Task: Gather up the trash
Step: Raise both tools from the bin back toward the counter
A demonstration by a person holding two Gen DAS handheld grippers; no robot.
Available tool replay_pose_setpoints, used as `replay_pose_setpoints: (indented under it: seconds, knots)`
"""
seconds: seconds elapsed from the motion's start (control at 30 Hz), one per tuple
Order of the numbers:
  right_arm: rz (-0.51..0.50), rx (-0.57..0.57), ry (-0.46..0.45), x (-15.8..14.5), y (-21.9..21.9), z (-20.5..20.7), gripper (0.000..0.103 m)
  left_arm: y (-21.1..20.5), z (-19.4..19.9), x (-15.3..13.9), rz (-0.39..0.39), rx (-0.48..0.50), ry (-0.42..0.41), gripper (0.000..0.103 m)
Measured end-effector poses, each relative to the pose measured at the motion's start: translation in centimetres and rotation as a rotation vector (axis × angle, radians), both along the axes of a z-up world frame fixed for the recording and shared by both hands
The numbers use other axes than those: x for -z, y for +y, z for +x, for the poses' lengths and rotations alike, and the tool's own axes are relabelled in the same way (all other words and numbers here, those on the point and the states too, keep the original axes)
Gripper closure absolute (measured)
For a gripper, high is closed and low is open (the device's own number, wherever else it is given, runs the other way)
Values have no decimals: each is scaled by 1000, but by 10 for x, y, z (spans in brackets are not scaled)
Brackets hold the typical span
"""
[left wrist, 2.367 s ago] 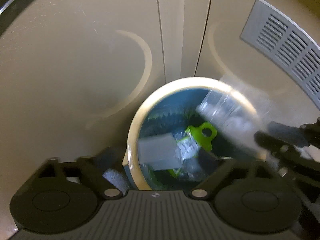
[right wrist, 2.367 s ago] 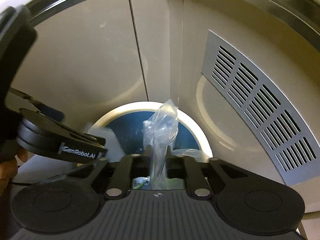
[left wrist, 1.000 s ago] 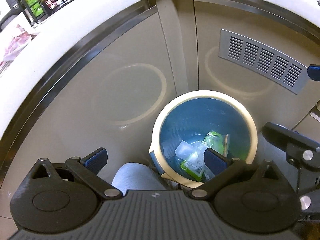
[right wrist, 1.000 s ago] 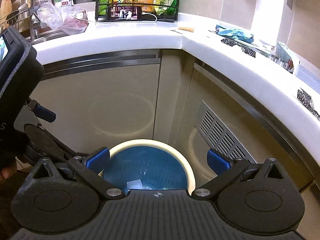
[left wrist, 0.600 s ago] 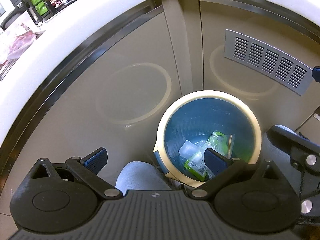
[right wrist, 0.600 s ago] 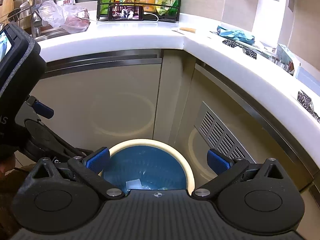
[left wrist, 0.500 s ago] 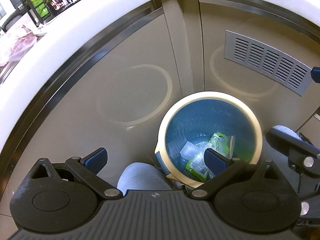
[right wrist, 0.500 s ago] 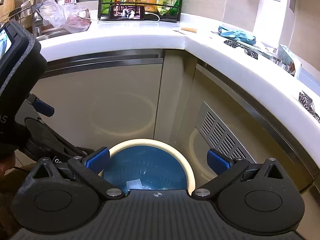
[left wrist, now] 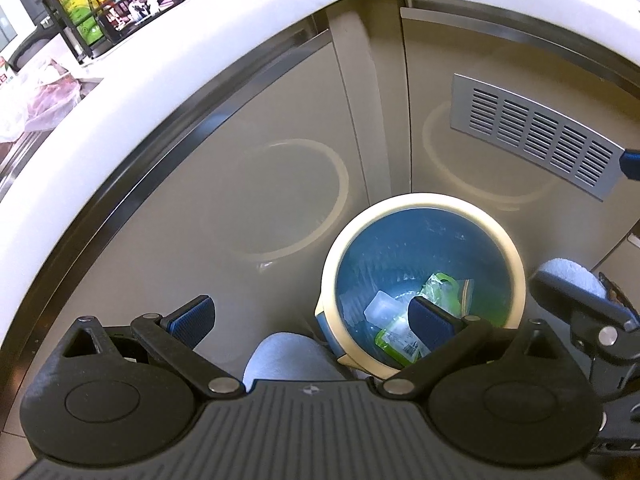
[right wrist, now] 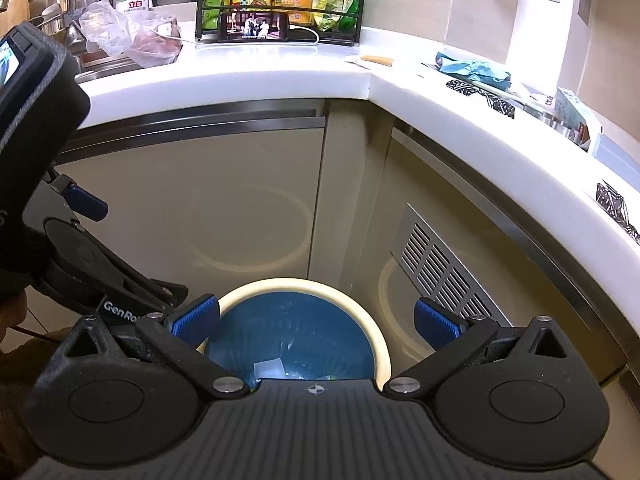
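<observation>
A round bin with a cream rim (left wrist: 424, 202) and blue inside stands on the floor in the cabinet corner. In it lie a green wrapper (left wrist: 440, 288), a clear plastic piece (left wrist: 380, 308) and more packaging. My left gripper (left wrist: 310, 320) hangs open above and left of the bin, nothing between its blue pads. My right gripper (right wrist: 316, 320) is open too, over the bin's rim (right wrist: 304, 283), holding nothing. The left gripper's body (right wrist: 72, 248) shows at the left of the right wrist view.
A white counter (right wrist: 280, 68) wraps the corner above beige cabinet doors (right wrist: 200, 208) with a metal vent grille (left wrist: 536, 138). On the counter stand a bottle rack (right wrist: 280, 0), a phone (right wrist: 254, 28), plastic bags (right wrist: 128, 36) and a blue cloth (right wrist: 472, 68). A grey-clad knee (left wrist: 288, 356) is below.
Both grippers let go of their trash into the bin, opened and rose away from it. In the last half second the views barely shift upward.
</observation>
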State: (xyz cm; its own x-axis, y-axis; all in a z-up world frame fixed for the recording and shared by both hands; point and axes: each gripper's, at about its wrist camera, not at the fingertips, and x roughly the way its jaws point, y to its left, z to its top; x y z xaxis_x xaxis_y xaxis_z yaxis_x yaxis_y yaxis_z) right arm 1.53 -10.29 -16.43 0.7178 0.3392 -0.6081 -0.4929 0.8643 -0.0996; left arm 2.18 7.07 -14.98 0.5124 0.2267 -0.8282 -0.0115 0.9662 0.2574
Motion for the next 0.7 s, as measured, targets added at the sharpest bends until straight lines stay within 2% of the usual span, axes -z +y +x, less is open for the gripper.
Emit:
replay_pose_setpoints:
  seconds: [0.27, 0.47, 0.7]
  knots:
    - [15, 8, 6, -1, -3, 3, 0, 9, 4, -7, -30, -39, 15, 0]
    - [33, 30, -21, -7, -8, 5, 0, 11, 4, -19, 0, -47, -32, 0]
    - [68, 39, -68, -24, -18, 9, 0, 14, 9, -38, -19, -60, -70, 0]
